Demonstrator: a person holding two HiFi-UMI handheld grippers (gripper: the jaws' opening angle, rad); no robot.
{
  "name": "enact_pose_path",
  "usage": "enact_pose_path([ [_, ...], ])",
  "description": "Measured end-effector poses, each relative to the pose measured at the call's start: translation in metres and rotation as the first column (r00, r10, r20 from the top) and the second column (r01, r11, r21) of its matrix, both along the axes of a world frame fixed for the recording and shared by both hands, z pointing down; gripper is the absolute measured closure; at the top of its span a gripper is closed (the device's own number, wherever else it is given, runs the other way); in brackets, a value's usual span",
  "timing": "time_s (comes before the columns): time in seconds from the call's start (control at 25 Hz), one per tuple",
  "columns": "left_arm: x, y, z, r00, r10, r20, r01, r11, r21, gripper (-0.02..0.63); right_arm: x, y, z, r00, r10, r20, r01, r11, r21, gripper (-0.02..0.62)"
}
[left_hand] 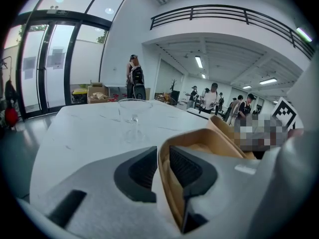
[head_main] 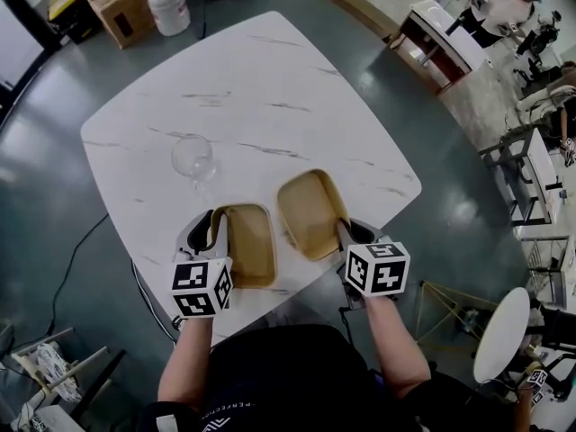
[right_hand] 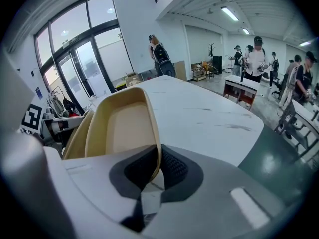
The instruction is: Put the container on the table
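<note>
Container [head_main: 250,246]: tan, two shallow tray-shaped parts side by side at the near edge of the table [head_main: 270,88]. Cannot tell whether the parts are joined or rest on the top. Left tongs [left_hand: 160,171]: clamped on the left part's rim. Right tongs [right_hand: 158,171]: clamped on the rim of the right part [head_main: 310,210]. Wine glass [head_main: 193,158]: one, upright, just beyond the left part. Cardboard box [head_main: 121,7], one, and water jug [head_main: 168,5], one: on the floor past the far corner, tops cut off.

Daylight is pouring through the tall glass doors [left_hand: 55,63] at far left, ceiling strip lights [right_hand: 230,14] are glowing, the white marbled table [head_main: 270,88] is gleaming, and both gripper views are bowing, darkening at their edges.
</note>
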State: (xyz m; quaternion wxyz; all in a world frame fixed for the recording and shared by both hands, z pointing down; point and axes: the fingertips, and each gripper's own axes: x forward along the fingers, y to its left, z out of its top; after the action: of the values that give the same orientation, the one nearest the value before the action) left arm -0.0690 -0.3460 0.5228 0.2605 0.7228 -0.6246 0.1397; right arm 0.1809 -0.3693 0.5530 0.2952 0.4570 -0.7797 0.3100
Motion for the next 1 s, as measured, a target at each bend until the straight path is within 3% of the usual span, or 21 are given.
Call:
enact_pose_path([
  [0.32,0.004,-0.001,-0.002,0.999,0.032,0.026,-0.032,0.999,0.003,0.528,-0.003,-0.004,-0.004,1.0,0.002,0.018,-0.003,1.0,0.027,0.562],
  [0.52,0.008,0.002,-0.006,0.999,0.033,0.019,-0.033,0.999,0.012,0.525,-0.004,-0.005,-0.011,0.999,0.003,0.047,-0.006,0.998,0.056,0.485],
  [1.0,0.008,0.015,-0.024,0.999,0.041,0.022,-0.043,0.997,0.063,0.545,0.005,0.003,-0.027,0.998,0.014,0.066,-0.021,0.994,0.107,0.495],
])
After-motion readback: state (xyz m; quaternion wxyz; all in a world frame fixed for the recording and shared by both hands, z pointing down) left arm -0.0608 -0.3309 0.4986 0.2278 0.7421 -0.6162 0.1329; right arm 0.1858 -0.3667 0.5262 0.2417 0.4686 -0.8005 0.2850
